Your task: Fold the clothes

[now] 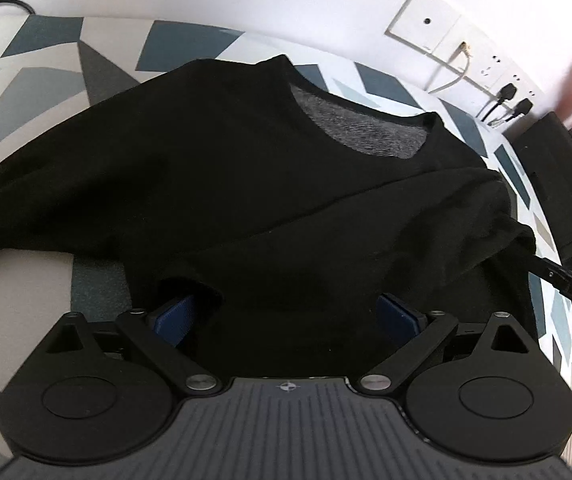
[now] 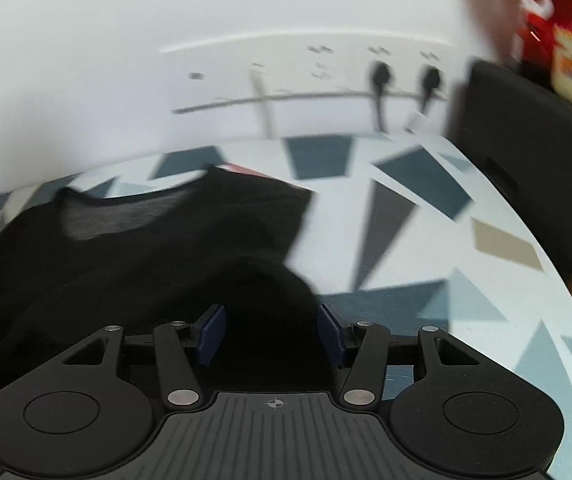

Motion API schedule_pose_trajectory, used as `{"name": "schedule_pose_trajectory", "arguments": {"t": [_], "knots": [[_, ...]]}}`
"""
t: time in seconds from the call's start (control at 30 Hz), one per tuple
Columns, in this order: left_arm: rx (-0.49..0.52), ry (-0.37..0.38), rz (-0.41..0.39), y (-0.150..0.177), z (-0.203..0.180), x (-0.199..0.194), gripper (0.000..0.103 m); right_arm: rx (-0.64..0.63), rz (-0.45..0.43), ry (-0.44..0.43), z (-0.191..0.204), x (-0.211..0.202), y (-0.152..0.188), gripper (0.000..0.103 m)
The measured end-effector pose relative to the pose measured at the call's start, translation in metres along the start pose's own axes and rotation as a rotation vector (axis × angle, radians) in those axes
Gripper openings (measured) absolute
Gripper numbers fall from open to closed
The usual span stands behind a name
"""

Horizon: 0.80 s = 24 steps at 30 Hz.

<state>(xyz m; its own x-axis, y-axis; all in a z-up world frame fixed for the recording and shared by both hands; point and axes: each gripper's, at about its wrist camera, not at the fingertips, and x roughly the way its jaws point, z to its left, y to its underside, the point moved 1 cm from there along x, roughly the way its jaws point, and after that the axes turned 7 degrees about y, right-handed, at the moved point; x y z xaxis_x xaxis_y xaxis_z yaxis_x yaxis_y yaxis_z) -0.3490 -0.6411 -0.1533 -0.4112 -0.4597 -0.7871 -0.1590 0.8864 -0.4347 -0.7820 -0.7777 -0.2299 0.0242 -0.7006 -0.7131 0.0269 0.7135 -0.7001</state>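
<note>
White wall sockets (image 1: 462, 60) back a geometric-patterned tablecloth (image 1: 45, 80) where a soft black knit sweater (image 1: 225, 168) is spread ahead of the splayed left gripper (image 1: 286, 316) and right gripper (image 2: 271, 332); limp fabric, best pinched at hem or sleeve.

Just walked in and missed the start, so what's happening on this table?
A person with a gripper in each hand is folding a black sweater on a table with a geometric-patterned cover. The left gripper and right gripper both have their jaws spread, with black fabric bunched between the blue pads. One sleeve already lies across the body. The right view is blurred by motion.
</note>
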Motion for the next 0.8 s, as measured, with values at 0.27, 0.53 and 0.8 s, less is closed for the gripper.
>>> {"name": "schedule_pose_trajectory", "arguments": {"t": [0.27, 0.53, 0.8], "knots": [[0.100, -0.108, 0.023, 0.004, 0.007, -0.010, 0.090, -0.041, -0.055, -0.031, 0.005, 0.027, -0.010, 0.051], [0.173, -0.282, -0.054, 0.005, -0.005, -0.013, 0.006, 0.032, -0.061, -0.044, 0.004, 0.030, -0.009, 0.014], [0.046, -0.426, -0.338, -0.042, 0.012, -0.065, 0.005, 0.211, -0.175, 0.019, -0.028, 0.001, -0.023, 0.006]]}}
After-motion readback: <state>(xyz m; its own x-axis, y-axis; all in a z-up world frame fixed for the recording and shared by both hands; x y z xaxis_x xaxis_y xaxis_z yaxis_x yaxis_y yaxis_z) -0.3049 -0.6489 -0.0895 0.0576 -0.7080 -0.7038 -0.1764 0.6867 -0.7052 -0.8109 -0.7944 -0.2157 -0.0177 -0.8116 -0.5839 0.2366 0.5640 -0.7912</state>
